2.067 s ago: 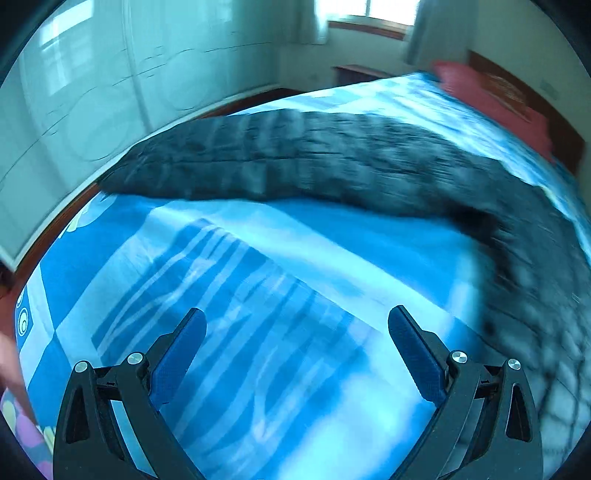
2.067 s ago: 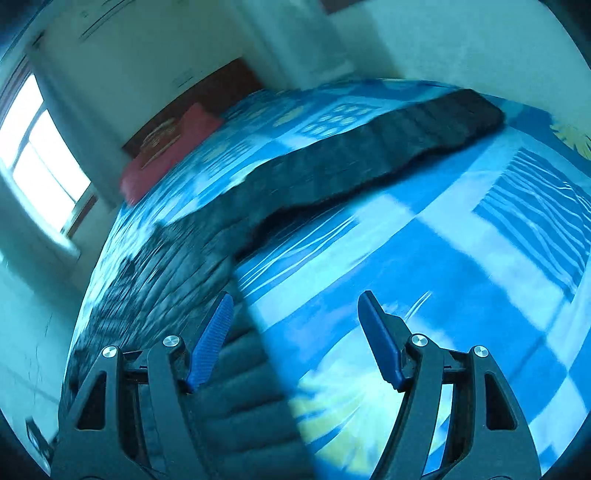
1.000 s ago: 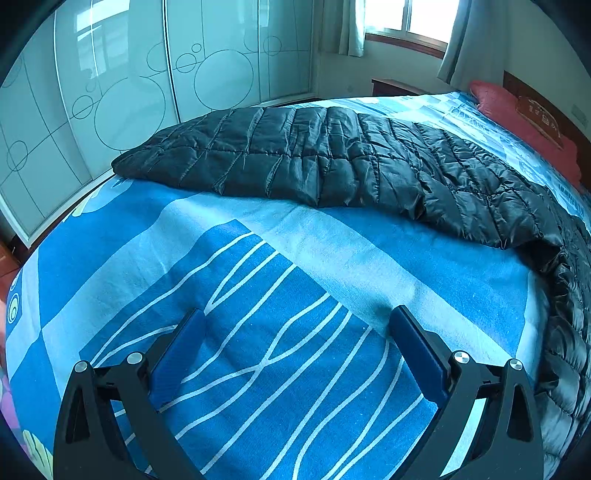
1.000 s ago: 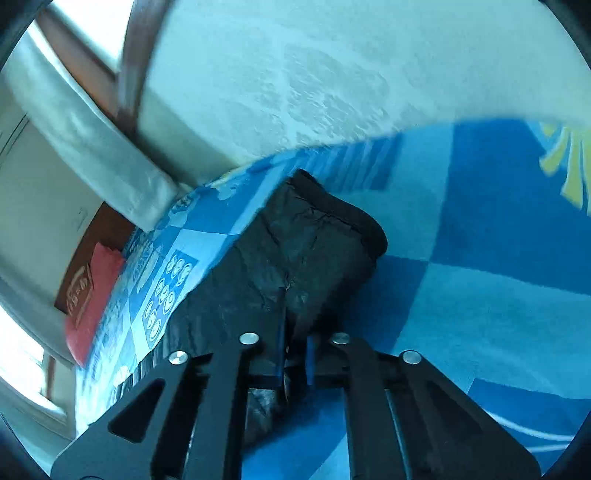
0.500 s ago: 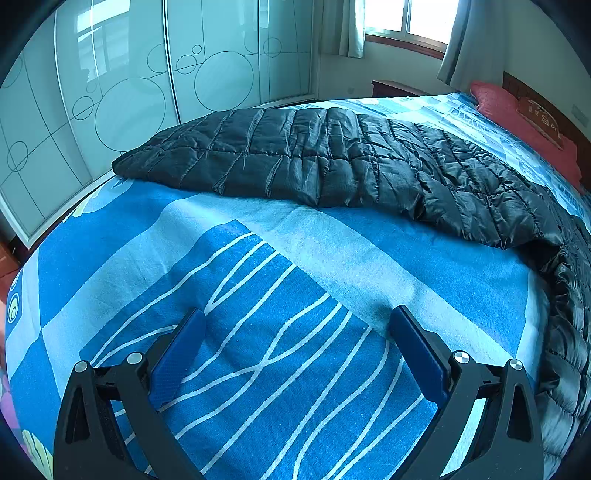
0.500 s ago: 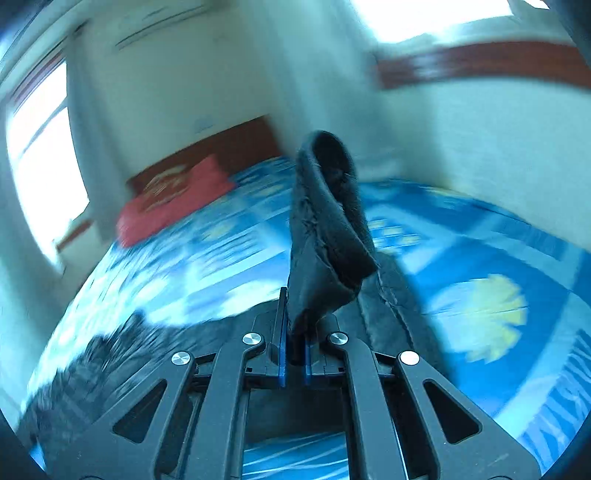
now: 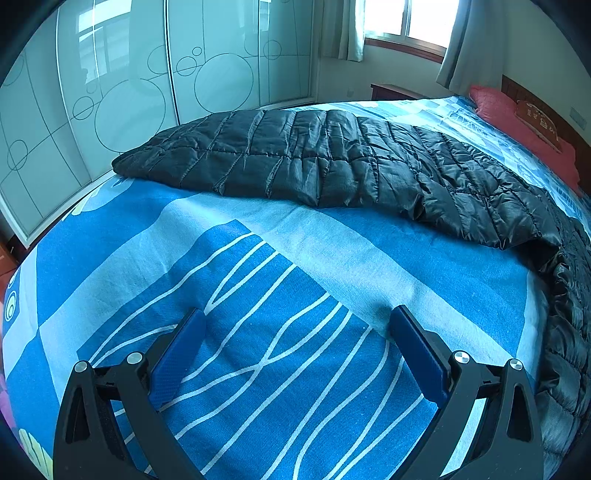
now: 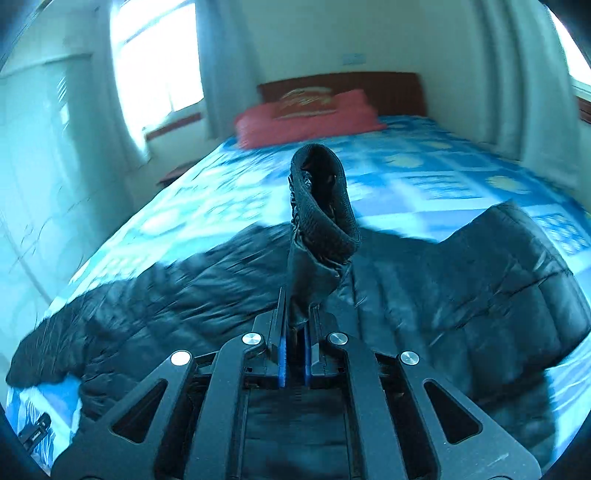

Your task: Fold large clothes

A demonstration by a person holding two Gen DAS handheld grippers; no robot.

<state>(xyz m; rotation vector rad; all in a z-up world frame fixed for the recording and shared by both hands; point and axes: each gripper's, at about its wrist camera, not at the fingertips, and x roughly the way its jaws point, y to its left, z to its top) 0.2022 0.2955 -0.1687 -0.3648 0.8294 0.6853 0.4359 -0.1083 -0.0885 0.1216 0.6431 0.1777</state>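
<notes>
A black quilted down jacket (image 7: 332,162) lies spread across a bed with a blue patterned sheet (image 7: 258,280). In the left wrist view one long sleeve reaches toward the left edge of the bed. My left gripper (image 7: 295,325) is open and empty, low over the bare sheet in front of the jacket. My right gripper (image 8: 294,321) is shut on the jacket's other sleeve, whose ribbed cuff (image 8: 321,199) sticks up between the jaws. It holds the sleeve above the jacket body (image 8: 461,288).
A red pillow (image 8: 306,114) and a wooden headboard (image 8: 340,85) are at the far end of the bed. Glass wardrobe doors (image 7: 110,92) run along the bed's left side. Curtained windows (image 7: 402,18) are behind. A small dark device (image 8: 35,430) lies at the sheet's near-left edge.
My right gripper closed on the sleeve cuff, lifted it off the sheet and swung it over the jacket body, now facing the headboard. My left gripper stayed still and open.
</notes>
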